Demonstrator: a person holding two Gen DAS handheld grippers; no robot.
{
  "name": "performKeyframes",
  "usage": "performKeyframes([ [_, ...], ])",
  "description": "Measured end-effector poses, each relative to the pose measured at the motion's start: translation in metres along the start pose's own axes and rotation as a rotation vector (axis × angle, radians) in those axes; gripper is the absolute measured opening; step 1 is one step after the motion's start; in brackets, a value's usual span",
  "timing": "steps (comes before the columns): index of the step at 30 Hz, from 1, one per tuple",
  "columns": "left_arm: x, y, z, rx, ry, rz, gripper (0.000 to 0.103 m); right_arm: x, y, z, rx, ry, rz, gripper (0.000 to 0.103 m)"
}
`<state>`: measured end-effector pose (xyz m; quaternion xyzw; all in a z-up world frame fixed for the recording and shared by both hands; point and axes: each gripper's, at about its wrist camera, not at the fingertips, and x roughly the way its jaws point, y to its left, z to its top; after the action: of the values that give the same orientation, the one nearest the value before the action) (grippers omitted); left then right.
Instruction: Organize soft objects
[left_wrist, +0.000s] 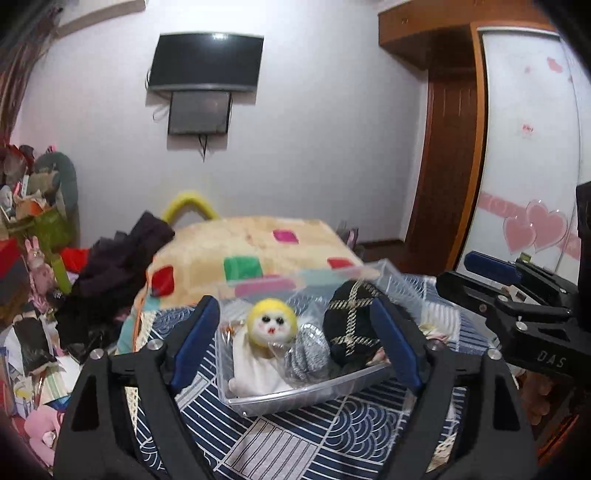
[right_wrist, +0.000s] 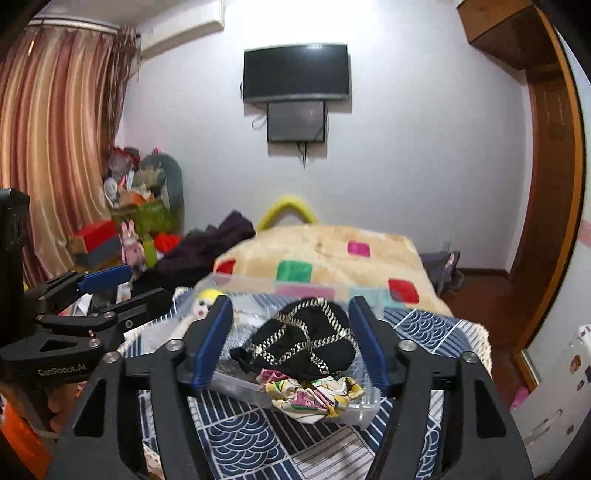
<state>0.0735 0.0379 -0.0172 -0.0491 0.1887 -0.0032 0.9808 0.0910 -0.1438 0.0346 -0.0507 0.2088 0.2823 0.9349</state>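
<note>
A clear plastic bin (left_wrist: 280, 397) sits on the blue patterned bedsheet. It holds a white doll with a yellow head (left_wrist: 270, 326), a grey striped sock roll (left_wrist: 306, 356) and a black cloth with gold lines (left_wrist: 351, 325). My left gripper (left_wrist: 297, 343) is open, its blue pads on either side of the bin. My right gripper (right_wrist: 291, 341) is open around the black cloth (right_wrist: 306, 339). A floral cloth (right_wrist: 314, 397) hangs over the bin's near corner (right_wrist: 364, 410). The doll shows at the left in the right wrist view (right_wrist: 205, 301).
A beige blanket with coloured squares (left_wrist: 258, 243) lies behind the bin. Dark clothes (left_wrist: 118, 266) are piled at its left. Toys and boxes (left_wrist: 33, 206) clutter the left floor. A wardrobe (left_wrist: 517, 147) stands at the right, a TV (right_wrist: 295, 72) on the far wall.
</note>
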Motion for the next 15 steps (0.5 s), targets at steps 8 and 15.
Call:
performKeyframes([
  [8, -0.047, -0.014, 0.010, 0.015, -0.109, 0.007, 0.102, -0.040, 0.008, 0.006, 0.004, -0.123, -0.021, 0.084],
  [15, -0.062, -0.020, 0.010, 0.010, -0.124, -0.006, 0.103, -0.048, 0.010, 0.002, 0.013, -0.151, -0.032, 0.090],
])
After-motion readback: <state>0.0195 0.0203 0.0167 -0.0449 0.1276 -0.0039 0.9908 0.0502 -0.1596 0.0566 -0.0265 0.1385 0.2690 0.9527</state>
